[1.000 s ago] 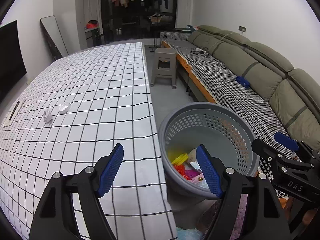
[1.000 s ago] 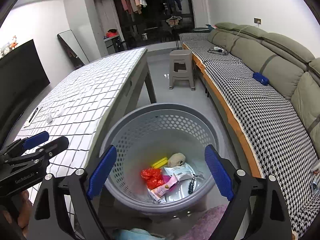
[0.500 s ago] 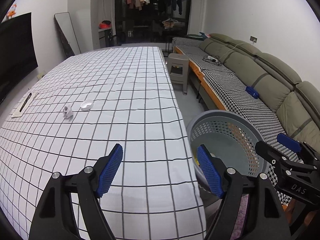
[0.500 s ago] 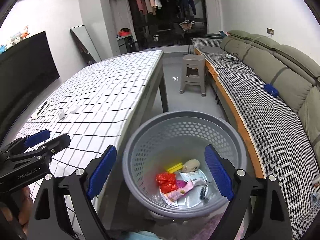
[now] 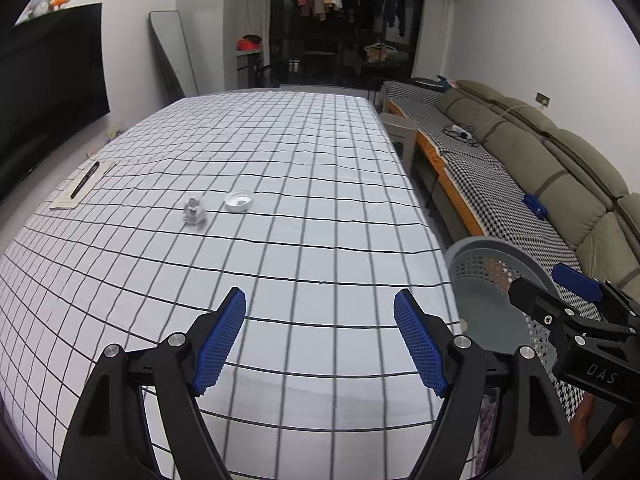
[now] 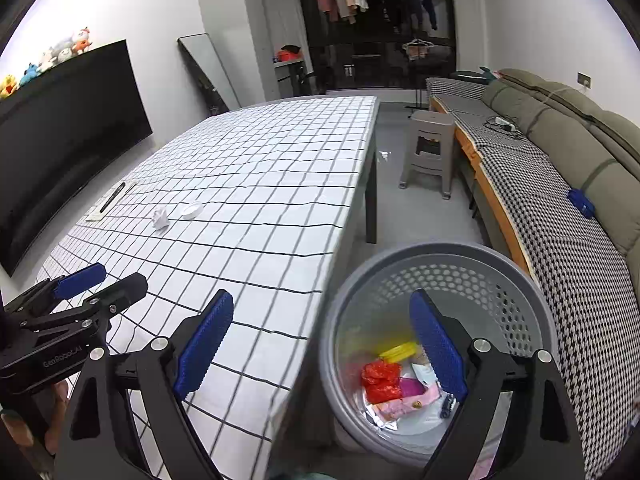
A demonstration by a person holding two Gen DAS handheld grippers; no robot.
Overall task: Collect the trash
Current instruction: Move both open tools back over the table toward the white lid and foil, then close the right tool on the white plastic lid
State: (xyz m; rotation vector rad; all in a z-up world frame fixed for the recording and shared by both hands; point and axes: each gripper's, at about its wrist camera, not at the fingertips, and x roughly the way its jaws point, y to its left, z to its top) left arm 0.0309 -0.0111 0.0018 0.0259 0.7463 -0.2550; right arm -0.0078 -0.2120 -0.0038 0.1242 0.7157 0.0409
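Both tongs have swung away from the gray basket [image 6: 436,256] toward the tabletop [image 5: 304,184] since a second ago. The left tongs [image 5: 320,336] now hang over the checked cloth, released and holding nothing. The right tongs [image 6: 320,340] are released too, half over the basket. A crumpled paper [image 5: 195,210] and a white lid [image 5: 239,201] lie side by side on the tabletop, well ahead.

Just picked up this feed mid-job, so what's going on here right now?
A person is clearing trash with two handheld grippers. The left gripper and right gripper are both open and empty. The grey basket beside the table already holds wrappers. A crumpled paper and a small white lid remain on the checked tablecloth.
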